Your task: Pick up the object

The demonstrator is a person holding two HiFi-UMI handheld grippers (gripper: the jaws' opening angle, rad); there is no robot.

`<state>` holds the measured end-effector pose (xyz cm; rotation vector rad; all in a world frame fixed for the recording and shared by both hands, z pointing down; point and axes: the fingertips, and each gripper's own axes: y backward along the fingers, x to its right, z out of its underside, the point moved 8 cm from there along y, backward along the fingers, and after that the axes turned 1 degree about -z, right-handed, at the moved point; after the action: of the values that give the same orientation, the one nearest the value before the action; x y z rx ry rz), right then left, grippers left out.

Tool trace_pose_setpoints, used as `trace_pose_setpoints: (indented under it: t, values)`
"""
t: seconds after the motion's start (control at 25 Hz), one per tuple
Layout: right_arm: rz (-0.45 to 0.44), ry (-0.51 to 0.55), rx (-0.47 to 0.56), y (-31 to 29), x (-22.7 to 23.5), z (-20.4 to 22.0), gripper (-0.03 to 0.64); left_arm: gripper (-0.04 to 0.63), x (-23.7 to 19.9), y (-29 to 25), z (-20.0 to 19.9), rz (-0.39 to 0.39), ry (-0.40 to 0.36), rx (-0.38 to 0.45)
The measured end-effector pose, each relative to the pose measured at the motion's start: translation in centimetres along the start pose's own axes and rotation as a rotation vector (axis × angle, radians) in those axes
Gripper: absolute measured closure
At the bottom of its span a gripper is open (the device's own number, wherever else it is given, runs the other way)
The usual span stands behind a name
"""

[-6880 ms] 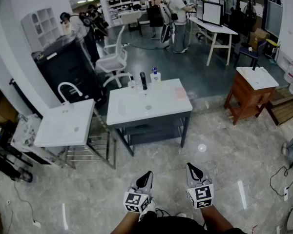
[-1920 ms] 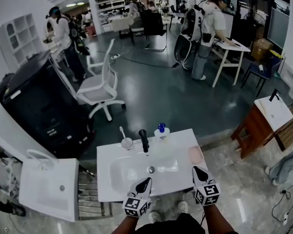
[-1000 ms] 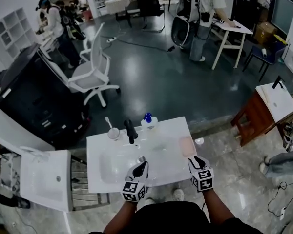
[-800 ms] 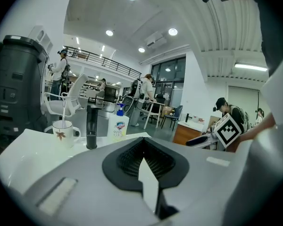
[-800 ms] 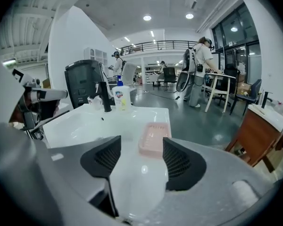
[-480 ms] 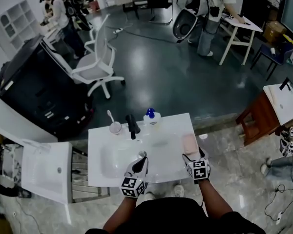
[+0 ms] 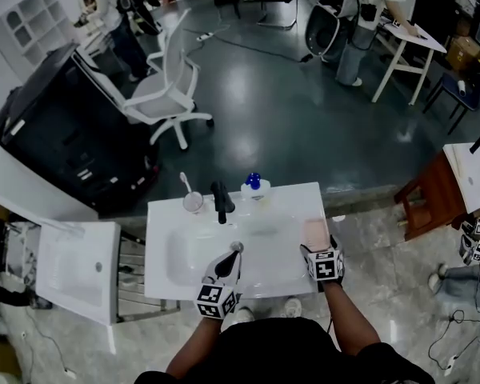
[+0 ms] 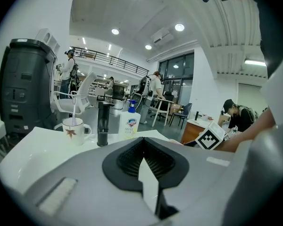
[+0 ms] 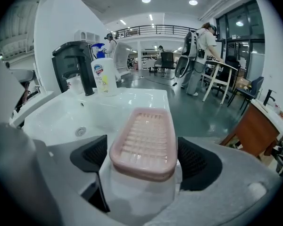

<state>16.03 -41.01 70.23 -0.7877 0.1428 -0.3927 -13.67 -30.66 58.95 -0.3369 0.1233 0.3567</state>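
A pink ribbed soap dish (image 9: 145,142) lies on the right side of the white sink counter (image 7: 162,282). My right gripper (image 9: 144,160) straddles its near end, and its jaws are opening. The black pads (image 9: 92,157) stand either side of the dish and do not press on it. In the head view the right gripper (image 7: 314,249) sits at the near end of the soap dish (image 7: 315,230). My left gripper (image 7: 234,251) hovers over the basin near the drain. In its own view the left gripper (image 8: 144,154) is shut, with nothing between the pads.
At the back of the counter stand a black faucet (image 7: 220,202), a soap pump bottle (image 7: 254,186) and a mug with a toothbrush (image 7: 193,202). A second white sink (image 7: 72,266) stands to the left, a wooden stand (image 7: 436,194) to the right. People work far behind.
My right gripper has moved forward along the counter's right side to the soap dish. The left gripper has stayed over the basin. The head view has shifted slightly.
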Motion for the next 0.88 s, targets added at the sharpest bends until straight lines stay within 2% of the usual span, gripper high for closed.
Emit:
trace_pose_setpoints:
  t: [0.2,0.48,0.88]
  values:
    - [0.002,0.014,-0.049,-0.5,-0.1,-0.2,0.164,0.578,0.0,-0.2,-0.1,-0.002,0.015,-0.012]
    - [0.004,0.019,-0.053,-0.7,-0.1,-0.2,0.167,0.578,-0.3,-0.5,0.1,-0.004,0.006,-0.006]
    - [0.026,0.036,0.039,1.4,-0.2,-2.3,0.169,0.578,0.0,0.0,-0.1,0.012,0.015,-0.014]
